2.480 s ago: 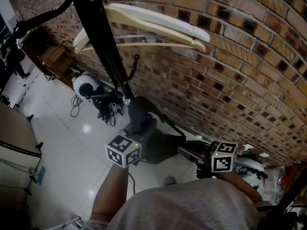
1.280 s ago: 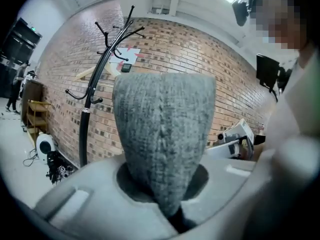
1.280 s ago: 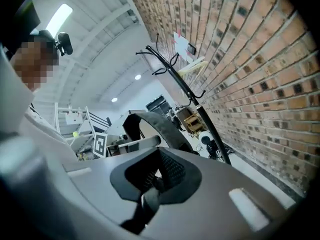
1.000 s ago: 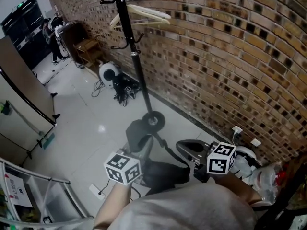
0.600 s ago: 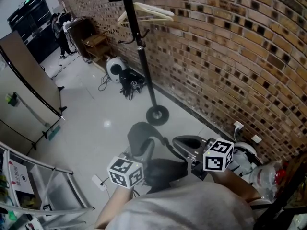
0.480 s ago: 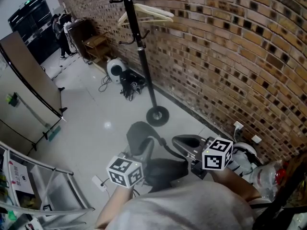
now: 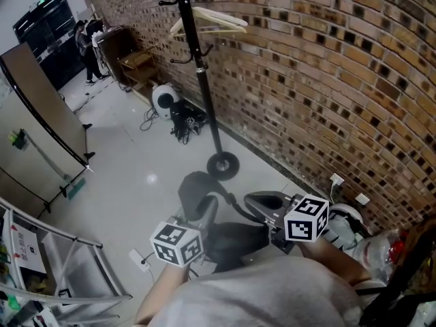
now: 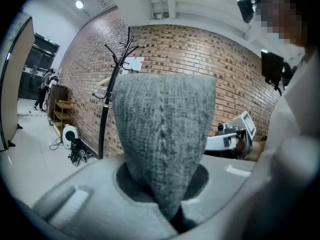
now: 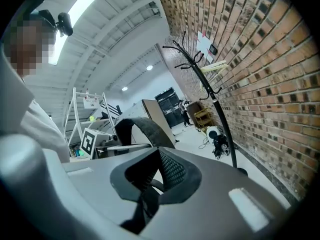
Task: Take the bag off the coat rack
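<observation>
Coat rack point(image 7: 204, 94) now stands farther off, bag point(image 7: 235, 240) freed.
Left gripper point(image 8: 172, 221) pinches its knit strap point(image 8: 162, 134); right gripper point(image 9: 145, 204) closed on nothing.

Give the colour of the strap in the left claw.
Grey, knitted strap; left gripper view shows it best.
</observation>
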Motion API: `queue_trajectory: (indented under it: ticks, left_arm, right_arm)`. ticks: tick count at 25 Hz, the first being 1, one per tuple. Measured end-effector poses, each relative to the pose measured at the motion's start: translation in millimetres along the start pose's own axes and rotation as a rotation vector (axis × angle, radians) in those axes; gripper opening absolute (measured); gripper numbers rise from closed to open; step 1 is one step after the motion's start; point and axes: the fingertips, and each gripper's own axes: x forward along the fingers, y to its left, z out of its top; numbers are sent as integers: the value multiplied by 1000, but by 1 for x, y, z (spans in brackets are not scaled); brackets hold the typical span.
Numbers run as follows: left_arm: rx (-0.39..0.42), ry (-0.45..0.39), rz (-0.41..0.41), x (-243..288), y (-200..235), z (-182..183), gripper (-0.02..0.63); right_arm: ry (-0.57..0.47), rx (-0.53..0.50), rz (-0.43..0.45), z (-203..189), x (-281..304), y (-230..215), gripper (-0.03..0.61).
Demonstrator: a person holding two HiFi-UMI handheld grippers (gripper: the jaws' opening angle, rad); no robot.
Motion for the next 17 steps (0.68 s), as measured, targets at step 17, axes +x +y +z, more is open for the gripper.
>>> queue_trajectory:
  ticks: [17]
  left_arm:
    - [14,33,-29,-10,-23,-21,12]
  right_arm:
    - [18,-26,-30,-15,-17,11,-2]
